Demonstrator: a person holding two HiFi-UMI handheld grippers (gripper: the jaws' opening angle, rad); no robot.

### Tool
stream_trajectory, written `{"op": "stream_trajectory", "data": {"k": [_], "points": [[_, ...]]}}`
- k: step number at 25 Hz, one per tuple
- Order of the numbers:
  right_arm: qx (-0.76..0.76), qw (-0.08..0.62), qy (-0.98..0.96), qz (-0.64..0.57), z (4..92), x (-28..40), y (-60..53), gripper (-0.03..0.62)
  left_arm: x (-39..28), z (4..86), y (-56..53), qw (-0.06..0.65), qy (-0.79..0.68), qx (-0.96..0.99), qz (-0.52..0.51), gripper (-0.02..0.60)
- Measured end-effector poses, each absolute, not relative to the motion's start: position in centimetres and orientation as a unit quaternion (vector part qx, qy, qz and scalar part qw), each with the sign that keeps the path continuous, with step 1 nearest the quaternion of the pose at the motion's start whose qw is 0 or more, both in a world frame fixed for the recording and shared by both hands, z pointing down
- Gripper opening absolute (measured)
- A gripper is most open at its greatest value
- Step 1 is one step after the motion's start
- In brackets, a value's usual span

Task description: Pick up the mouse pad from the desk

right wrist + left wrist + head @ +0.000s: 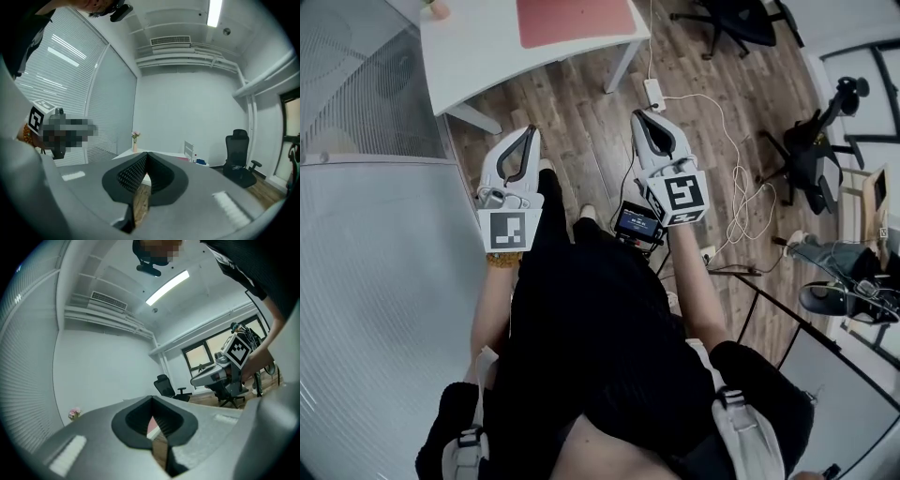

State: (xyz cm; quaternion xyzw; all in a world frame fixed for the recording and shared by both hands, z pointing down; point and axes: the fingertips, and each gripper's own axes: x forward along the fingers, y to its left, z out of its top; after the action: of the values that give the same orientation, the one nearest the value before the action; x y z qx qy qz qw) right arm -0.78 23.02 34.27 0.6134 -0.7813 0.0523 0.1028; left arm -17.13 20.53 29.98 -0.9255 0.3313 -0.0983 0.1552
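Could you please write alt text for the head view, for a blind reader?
Seen from above, a person holds the left gripper and the right gripper, both shut and empty, over a wooden floor. Ahead stands a white desk with a red mouse pad on it.

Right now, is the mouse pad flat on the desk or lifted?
Flat. The mouse pad lies spread on the desk; left hand-held gripper and right hand-held gripper, shut, hang short.

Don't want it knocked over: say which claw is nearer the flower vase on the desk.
Left. The left claw sits short of the desk, to the flower vase's right; the right claw is farther right.
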Motion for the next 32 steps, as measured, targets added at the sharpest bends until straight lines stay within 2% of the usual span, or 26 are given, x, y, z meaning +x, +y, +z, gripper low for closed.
{"op": "stream_trajectory", "data": {"k": [7,21,32], "points": [[0.613,0.133,-0.776,0.063,35.8,-0.4,16.5,0.026,-16.1,32.1,13.1,0.127,0.325,-0.933,-0.083,0.000],[0.622,0.158,-0.765,0.054,34.7,-0.5,4.2,0.026,-15.1,33.6,0.0,0.118,0.280,-0.948,-0.095,0.000],[0.565,0.172,-0.806,0.046,39.1,4.8,-2.6,0.028,-8.5,39.2,-4.0,0.123,0.295,-0.932,-0.171,0.000]]}}
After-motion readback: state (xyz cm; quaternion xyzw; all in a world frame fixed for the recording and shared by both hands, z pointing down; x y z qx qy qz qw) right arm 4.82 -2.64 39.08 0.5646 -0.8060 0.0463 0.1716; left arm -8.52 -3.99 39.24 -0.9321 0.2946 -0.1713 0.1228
